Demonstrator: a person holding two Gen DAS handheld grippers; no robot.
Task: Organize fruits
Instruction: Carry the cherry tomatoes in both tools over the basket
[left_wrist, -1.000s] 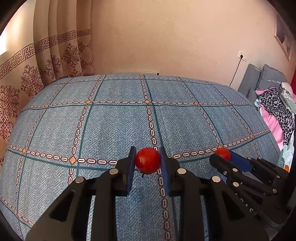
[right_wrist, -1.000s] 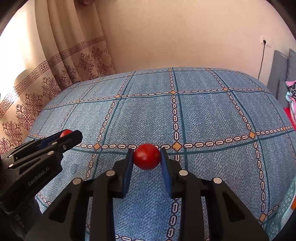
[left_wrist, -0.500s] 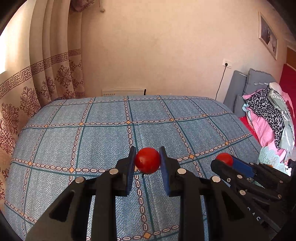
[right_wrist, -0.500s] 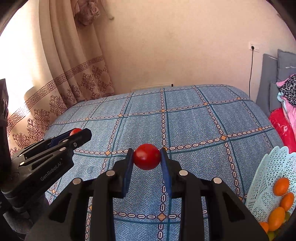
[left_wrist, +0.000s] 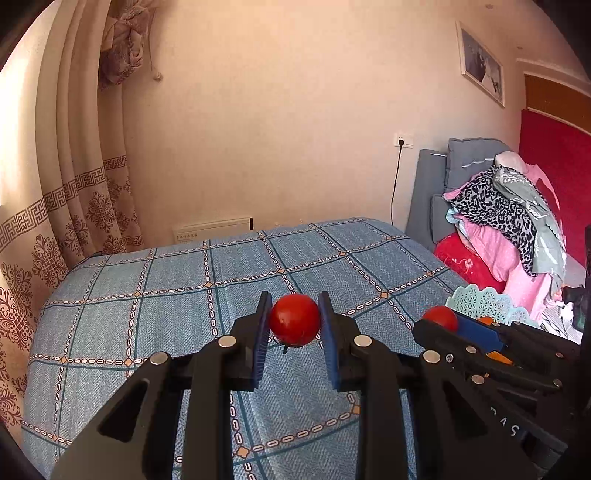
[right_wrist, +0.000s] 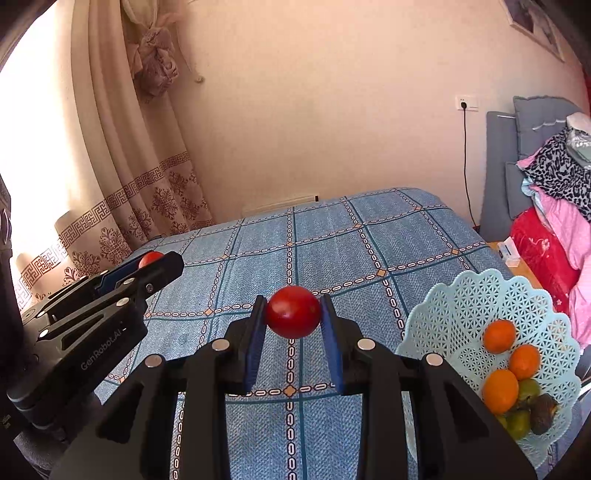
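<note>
My left gripper is shut on a red tomato, held in the air over the blue checked bedspread. A second red tomato sits clamped in my right gripper, also raised above the bed. Each gripper shows in the other's view: the right one low at the right, the left one at the left. A pale blue lattice basket lies at the right on the bed, holding oranges, green fruit and a dark avocado.
A patterned curtain hangs at the left beside a bright window. Piled clothes and grey cushions stand at the right beyond the bed. The far wall carries a socket with a cable. Bare bedspread stretches ahead of both grippers.
Both grippers have risen and tilted up with their tomatoes, so more wall shows. The basket of fruit has come into the right wrist view at the lower right.
</note>
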